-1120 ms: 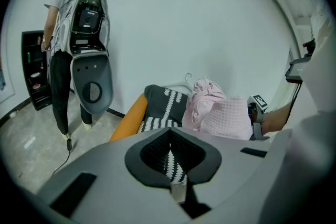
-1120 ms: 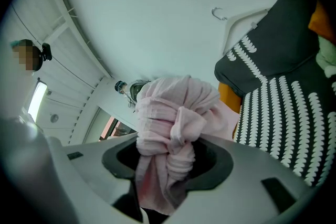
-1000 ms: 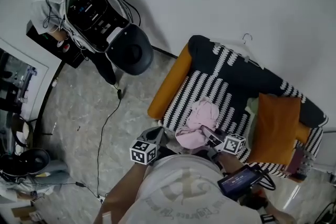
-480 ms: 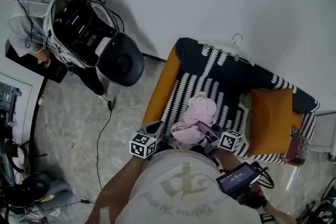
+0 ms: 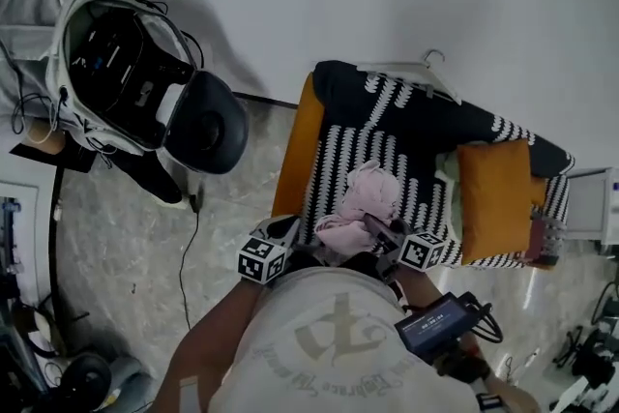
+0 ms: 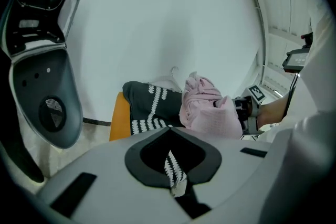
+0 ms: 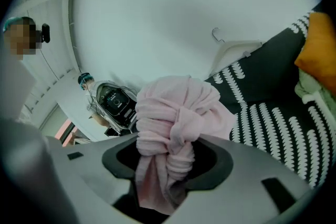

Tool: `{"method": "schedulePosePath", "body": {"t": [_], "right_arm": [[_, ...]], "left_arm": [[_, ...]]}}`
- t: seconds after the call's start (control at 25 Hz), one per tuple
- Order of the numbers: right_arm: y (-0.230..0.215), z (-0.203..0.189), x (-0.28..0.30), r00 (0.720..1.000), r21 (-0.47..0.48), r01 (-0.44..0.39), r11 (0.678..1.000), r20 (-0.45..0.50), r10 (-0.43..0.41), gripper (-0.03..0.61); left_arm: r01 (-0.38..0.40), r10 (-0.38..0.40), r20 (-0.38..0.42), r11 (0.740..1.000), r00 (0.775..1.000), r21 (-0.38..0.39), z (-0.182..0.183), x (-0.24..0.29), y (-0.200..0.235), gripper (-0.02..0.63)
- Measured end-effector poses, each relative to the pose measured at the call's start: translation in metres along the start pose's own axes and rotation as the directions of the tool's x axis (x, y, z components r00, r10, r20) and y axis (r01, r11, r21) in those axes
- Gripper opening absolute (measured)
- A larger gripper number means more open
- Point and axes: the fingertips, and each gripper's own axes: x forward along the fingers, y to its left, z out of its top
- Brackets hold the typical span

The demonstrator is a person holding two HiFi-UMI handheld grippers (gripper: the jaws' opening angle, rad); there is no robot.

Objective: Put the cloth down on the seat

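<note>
Head view: cloth [image 5: 363,203] perhaps over seat [image 5: 360,150]

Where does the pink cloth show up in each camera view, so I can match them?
Head view: the pink knotted cloth is just below centre, over the sofa seat.
Left gripper view: right of centre, beside the sofa's dark back.
Right gripper view: centre to lower centre, filling the foreground.
Shared landmark: the black-and-white patterned sofa.
</note>
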Motion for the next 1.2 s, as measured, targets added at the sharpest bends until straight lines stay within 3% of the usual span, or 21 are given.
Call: {"method": "schedulePosePath", "body": {"t": [0.28,0.4,0.52,0.72,1.2], "right_arm": [[-0.032,0.039,0.013,0.988,-0.020,0.157,0.987,-0.001,-0.157,0.235],[-0.034,0.026,0.019,0.982,-0.034,0.186,0.982,-0.040,-0.187,0.235],[-0.026,-0.004,0.035,0.977,-0.061,0.191,0.980,-0.080,-0.196,0.235],[-0.046,-0.016,0.063,0.972,-0.057,0.193,0.979,-0.128,-0.199,0.235],[-0.131,-0.021,0.110,0.951,-0.003,0.191,0.982,-0.247,-0.185,0.235]], "left_arm": [[0.047,-0.046,-0.030,0.999,0.998,0.028,0.043,0.024,0.020,0.012],[0.038,-0.038,-0.027,0.999,0.999,0.013,0.036,0.017,0.032,0.012],[0.021,-0.021,-0.028,1.000,0.999,-0.007,0.009,-0.002,0.050,0.012],[0.002,-0.002,-0.062,1.000,0.998,-0.004,-0.006,-0.002,0.049,0.012],[-0.054,0.060,-0.143,0.998,0.988,0.044,0.019,0.045,0.055,0.012]]}}
